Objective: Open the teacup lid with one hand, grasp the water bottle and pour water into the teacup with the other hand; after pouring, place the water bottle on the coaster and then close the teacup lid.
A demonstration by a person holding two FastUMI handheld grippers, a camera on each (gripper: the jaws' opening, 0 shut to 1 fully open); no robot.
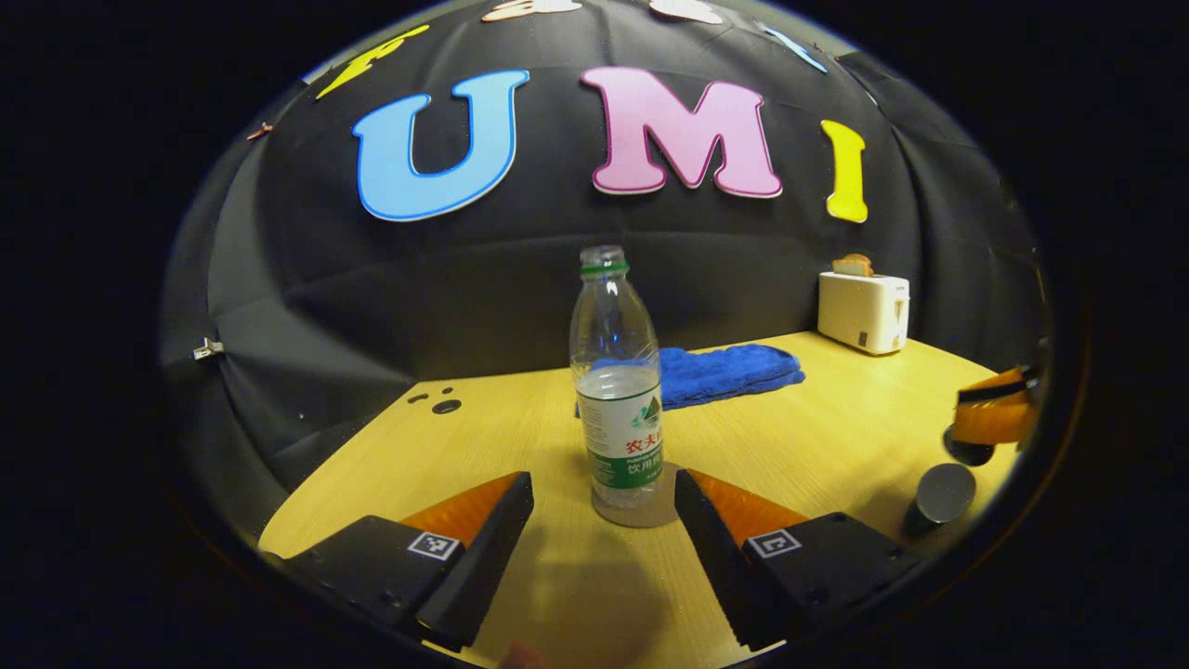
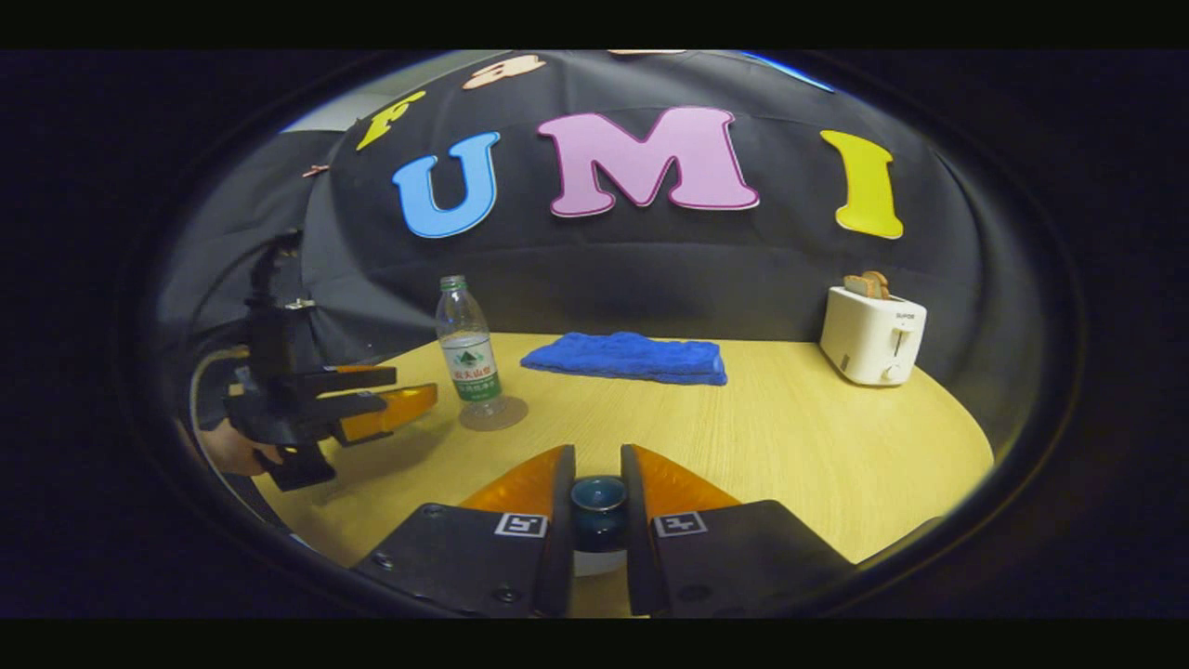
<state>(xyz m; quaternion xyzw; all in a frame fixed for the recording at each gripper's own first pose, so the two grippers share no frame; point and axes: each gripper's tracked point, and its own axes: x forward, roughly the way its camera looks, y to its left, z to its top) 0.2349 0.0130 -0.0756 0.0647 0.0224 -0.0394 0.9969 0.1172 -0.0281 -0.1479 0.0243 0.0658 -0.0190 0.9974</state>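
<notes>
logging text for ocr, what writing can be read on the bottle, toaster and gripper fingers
Clear plastic water bottle: label print partly turned away, too blurred to quote.
White toaster: small mark, too small to read.
Left gripper fingers: square code tags, no words.

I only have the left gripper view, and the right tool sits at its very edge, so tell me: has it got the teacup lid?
Observer: Yes. In the right gripper view, the right tool has its fingers closed on the teacup lid, one on each side.
Operator: Is my left tool at the water bottle?
Observer: Seen from the side, it is open, with its fingertips just short of the bottle.
Operator: What is the bottle standing on?
Observer: A round coaster.
</notes>
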